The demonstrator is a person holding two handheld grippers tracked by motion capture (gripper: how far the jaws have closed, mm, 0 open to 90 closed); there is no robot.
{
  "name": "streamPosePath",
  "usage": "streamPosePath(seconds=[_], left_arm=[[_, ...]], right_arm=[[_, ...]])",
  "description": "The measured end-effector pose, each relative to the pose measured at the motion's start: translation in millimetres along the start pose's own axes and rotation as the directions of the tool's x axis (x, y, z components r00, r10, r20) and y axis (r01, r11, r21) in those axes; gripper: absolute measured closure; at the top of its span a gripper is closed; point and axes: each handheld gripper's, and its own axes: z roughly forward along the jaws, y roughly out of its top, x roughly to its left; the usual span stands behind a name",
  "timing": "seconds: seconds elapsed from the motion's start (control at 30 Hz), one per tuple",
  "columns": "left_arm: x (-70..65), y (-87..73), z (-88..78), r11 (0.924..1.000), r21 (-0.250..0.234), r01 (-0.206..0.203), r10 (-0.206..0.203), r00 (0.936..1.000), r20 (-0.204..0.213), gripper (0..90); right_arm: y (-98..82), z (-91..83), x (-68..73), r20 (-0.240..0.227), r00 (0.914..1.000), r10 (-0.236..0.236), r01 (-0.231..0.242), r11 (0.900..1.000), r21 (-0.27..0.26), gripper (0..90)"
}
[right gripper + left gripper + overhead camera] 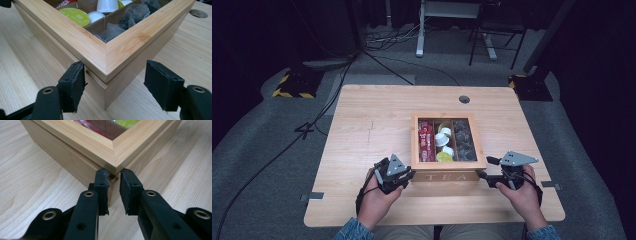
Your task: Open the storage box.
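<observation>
- I have the wooden tea box point(447, 176) sitting near the front edge of the table point(362, 125), its windowed lid point(448, 164) down flat on the base, a thin seam showing all round.
- My left gripper point(408, 176) is at the box's front-left corner; in the left gripper view its jaws are drawn in narrow and pinch that corner point(113, 173) right at the seam under the lid.
- My right gripper point(115, 82) straddles the front-right corner point(107, 82) with its jaws wide; the left pad point(72, 82) is at or just beside the box wall, the right pad point(162, 83) stands clear of it, so nothing is clamped there.
- By my reckoning the work is at its start: one corner is gripped, the other only bracketed, and the lid is not yet raised.
- Through the window I see red packets point(426, 142), white and yellow-green capsules point(443, 145), and dark tea bags point(463, 140), each in a compartment.
- The tabletop around the box is bare; a cable hole point(464, 99) lies well apart at the far edge.
- Off the table, floor cables point(312, 125) and stand bases point(292, 85) are out of my way.
</observation>
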Motion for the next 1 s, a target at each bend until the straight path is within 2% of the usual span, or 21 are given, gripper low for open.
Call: streamPosePath(seconds=[0.2, 0.37, 0.47, 0.63, 0.8, 0.9, 1.0], left_arm=[[0.2, 0.0, 0.2, 0.9999, -0.01, -0.006, 0.006, 1.0, -0.004, 72.6], [0.6, 0.5, 1.8, 0.9996, -0.027, -0.014, 0.013, 0.9998, -0.013, 67.0], [0.6, 1.7, 1.9, 0.9988, -0.046, -0.016, 0.015, 0.9997, -0.019, 62.8], [0.7, 5.1, 0.7, 0.9983, -0.056, -0.018, 0.017, 0.9995, -0.026, 60.9], [-0.7, 8.4, -0.9, 0.9952, -0.094, -0.029, 0.025, 0.9987, -0.045, 52.1], [0.5, 8.0, -3.6, 0.9963, -0.085, -0.012, 0.008, 0.9991, -0.041, 46.4], [2.5, 6.7, -5.3, 0.997, -0.078, -0.006, 0.002, 0.9989, -0.047, 44.0]], right_arm=[[-1.3, 1.7, -0.9, -0.01, 0.9999, 0.014, -0.014, 1.0, -0.016, 33.0], [-0.8, 2.1, 0.0, -0.008, 1.0, 0.003, -0.003, 1.0, -0.025, 33.1], [0.9, 1.1, 1.2, 0.004, 0.9999, -0.015, 0.015, 0.999, -0.034, 33.3], [4.1, -0.4, 0.9, 0.007, 0.9996, -0.027, 0.028, 0.998, -0.049, 33.3], [9.8, -3.0, 1.4, 0.02, 0.9987, -0.048, 0.049, 0.997, -0.062, 33.3], [15.4, -5.3, 3.9, 0.044, 0.9958, -0.08, 0.082, 0.995, -0.051, 34.1], [19.3, -8.7, 3.6, 0.045, 0.9954, -0.084, 0.087, 0.994, -0.063, 35.1]])
